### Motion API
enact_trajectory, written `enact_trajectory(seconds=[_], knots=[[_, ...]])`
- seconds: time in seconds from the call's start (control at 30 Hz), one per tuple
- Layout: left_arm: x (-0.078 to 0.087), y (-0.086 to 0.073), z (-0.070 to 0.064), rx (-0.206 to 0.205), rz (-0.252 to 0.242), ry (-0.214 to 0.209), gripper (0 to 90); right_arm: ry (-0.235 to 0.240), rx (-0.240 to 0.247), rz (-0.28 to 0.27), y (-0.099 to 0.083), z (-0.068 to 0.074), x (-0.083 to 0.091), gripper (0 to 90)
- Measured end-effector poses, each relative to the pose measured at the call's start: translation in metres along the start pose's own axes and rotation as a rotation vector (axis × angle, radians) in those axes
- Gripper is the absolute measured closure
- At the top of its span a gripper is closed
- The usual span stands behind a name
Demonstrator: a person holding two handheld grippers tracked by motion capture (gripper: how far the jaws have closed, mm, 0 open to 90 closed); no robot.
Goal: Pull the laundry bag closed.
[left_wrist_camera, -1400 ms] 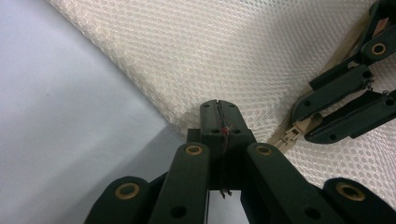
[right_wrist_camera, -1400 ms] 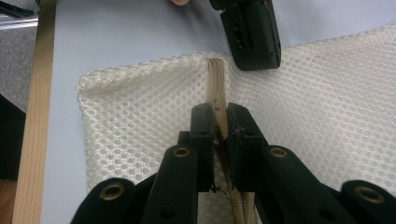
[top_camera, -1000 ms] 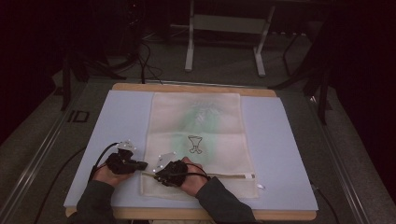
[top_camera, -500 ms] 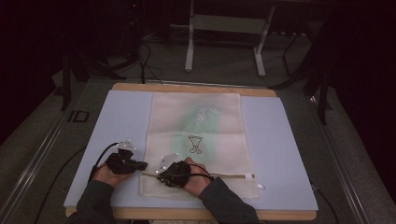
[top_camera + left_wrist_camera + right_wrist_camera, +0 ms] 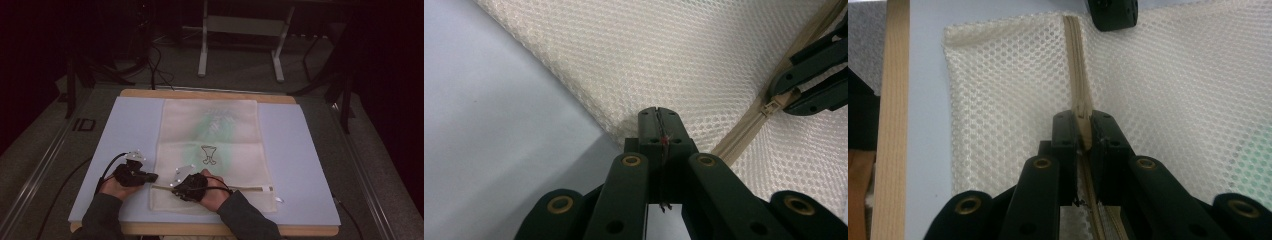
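Two grippers at work on one cream mesh zip-up laundry bag, lying flat on a pale blue table mat. Left gripper — jaws closed on the bag's near-left edge, anchoring it. Right gripper — jaws pinched on the beige zipper slider, near the zip's left end. Step judged: running the zipper; next calls for a steady pull along the track with the fabric kept taut. Markings: small goblet-like line drawing; no legible writing.

We count 1 mesh bag with 1 zipper, 2 grippers, left and right, and 1 table.
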State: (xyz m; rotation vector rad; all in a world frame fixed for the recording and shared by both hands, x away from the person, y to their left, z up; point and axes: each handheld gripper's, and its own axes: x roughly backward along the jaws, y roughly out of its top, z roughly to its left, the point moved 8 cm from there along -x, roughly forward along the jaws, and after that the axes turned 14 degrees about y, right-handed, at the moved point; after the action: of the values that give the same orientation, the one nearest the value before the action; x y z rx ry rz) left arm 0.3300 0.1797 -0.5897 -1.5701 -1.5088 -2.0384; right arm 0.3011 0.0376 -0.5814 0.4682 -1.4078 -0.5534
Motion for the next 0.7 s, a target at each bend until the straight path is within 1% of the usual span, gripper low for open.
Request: enact_trajectory(seconds=[0.3, 0.7], knots=[[0.0000, 0.0001, 0.0000, -0.001, 0.002, 0.000, 90.0, -0.006, 0.003, 0.012, -0.0033, 0.0016, 0.0032, 82.3], [0.0000, 0.0001, 0.0000, 0.000, 0.001, 0.000, 90.0, -0.006, -0.009, 0.019, -0.0094, 0.0021, 0.0087, 82.3]])
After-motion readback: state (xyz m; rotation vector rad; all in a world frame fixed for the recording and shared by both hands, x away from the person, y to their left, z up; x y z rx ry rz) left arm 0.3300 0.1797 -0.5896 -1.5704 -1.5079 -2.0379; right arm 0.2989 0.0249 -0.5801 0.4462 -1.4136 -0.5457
